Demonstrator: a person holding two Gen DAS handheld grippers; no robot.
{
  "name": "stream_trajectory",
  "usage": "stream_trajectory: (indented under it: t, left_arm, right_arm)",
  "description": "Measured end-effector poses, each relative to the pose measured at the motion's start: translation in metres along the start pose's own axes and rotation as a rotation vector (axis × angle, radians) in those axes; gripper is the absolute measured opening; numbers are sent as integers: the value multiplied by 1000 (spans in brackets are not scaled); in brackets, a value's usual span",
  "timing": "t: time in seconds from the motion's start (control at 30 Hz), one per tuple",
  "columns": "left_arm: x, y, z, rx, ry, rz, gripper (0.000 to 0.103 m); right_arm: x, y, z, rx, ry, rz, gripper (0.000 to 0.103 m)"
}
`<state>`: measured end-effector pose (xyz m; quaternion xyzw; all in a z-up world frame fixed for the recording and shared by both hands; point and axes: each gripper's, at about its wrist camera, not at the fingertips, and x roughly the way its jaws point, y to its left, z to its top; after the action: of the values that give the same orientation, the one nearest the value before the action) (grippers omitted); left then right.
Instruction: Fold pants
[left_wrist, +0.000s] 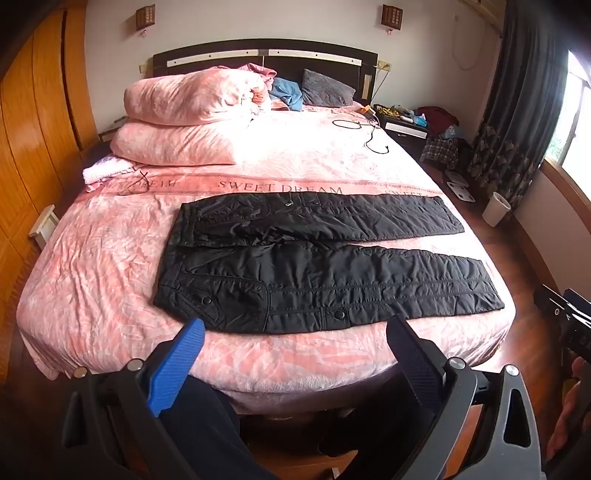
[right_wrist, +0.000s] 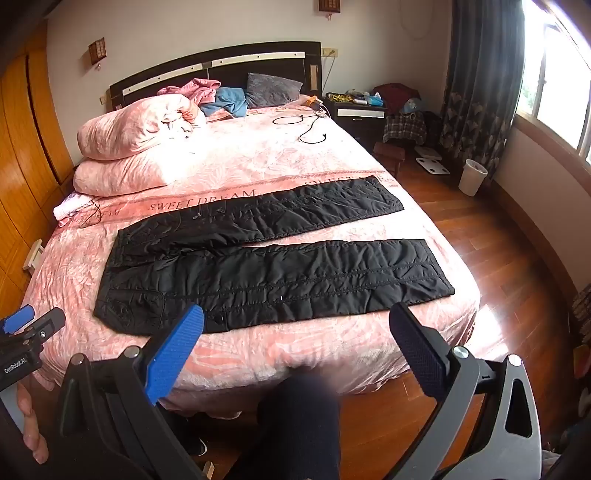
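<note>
Black quilted pants (left_wrist: 314, 266) lie spread flat across the pink bed (left_wrist: 110, 295), waist at the left, both legs pointing right and lying apart. They also show in the right wrist view (right_wrist: 266, 266). My left gripper (left_wrist: 295, 332) is open and empty, held above the bed's near edge just short of the near leg. My right gripper (right_wrist: 295, 321) is open and empty, also at the near edge by the near leg. The left gripper also shows at the left edge of the right wrist view (right_wrist: 31, 321).
Stacked pink pillows (left_wrist: 184, 122) lie at the bed's far left. A black cable (left_wrist: 365, 133) lies at the far right of the bed. A nightstand (left_wrist: 406, 125), a white bin (left_wrist: 496, 208) and wooden floor (right_wrist: 509, 258) are on the right. A wooden wardrobe (left_wrist: 33, 110) stands left.
</note>
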<state>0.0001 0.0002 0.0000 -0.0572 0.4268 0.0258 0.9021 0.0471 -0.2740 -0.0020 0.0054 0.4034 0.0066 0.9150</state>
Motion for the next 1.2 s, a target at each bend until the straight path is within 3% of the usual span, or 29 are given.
stream_trajectory:
  t: [1.2]
  left_arm:
    - [-1, 3, -3, 0, -5, -2, 99]
  right_arm:
    - [2, -1, -2, -7, 6, -8, 100]
